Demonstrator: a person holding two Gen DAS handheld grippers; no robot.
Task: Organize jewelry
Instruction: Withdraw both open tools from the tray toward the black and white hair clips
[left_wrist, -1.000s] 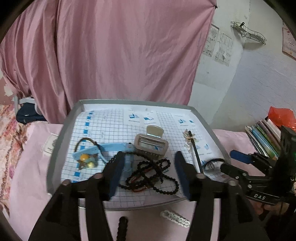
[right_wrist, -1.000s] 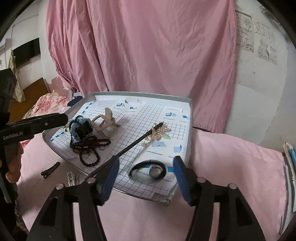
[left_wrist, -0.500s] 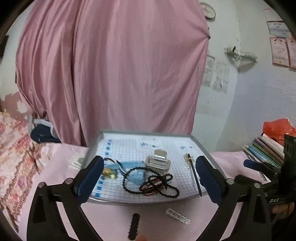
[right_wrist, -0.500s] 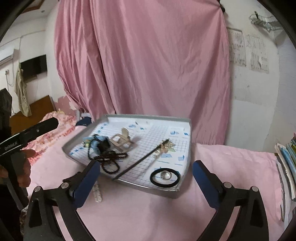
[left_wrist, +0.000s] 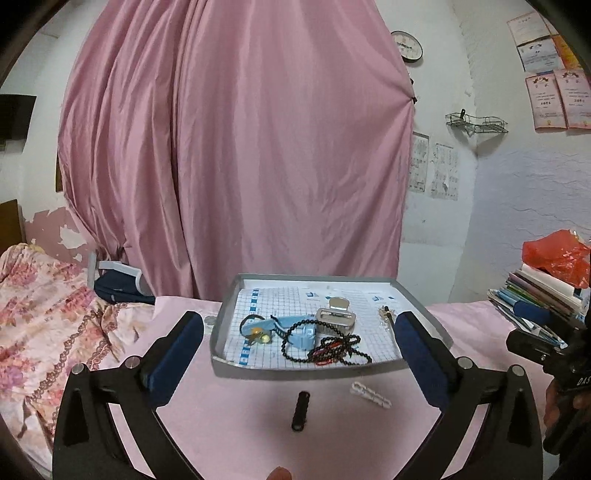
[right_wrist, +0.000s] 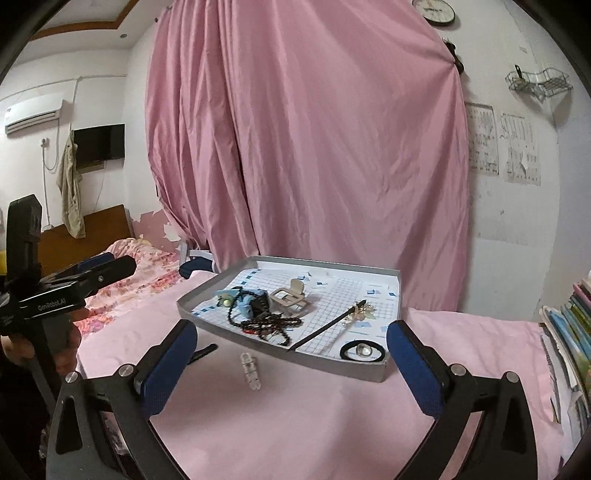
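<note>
1. My left tool (left_wrist: 299, 345) is spread wide and holds nothing; it hangs above the pink tabletop (left_wrist: 240, 424), short of the tray (left_wrist: 328, 365).
2. My right tool (right_wrist: 291, 350) is likewise wide apart and empty, near the tray's front right corner.
3. The tray, lined with grid paper, sits on the tabletop. In it I see a tangle of dark beads (left_wrist: 325, 347) lying partly over a blue strap (left_wrist: 295, 330), with a silver clip (left_wrist: 336, 317) just behind.
4. A black hairpin (right_wrist: 325, 326) lies diagonally right of the beads; a black band (right_wrist: 362, 350) rests in the near right corner.
5. Outside the tray, on the tabletop in front: a black clip (left_wrist: 300, 410) and a white clip (left_wrist: 369, 395), apart from each other.
</note>
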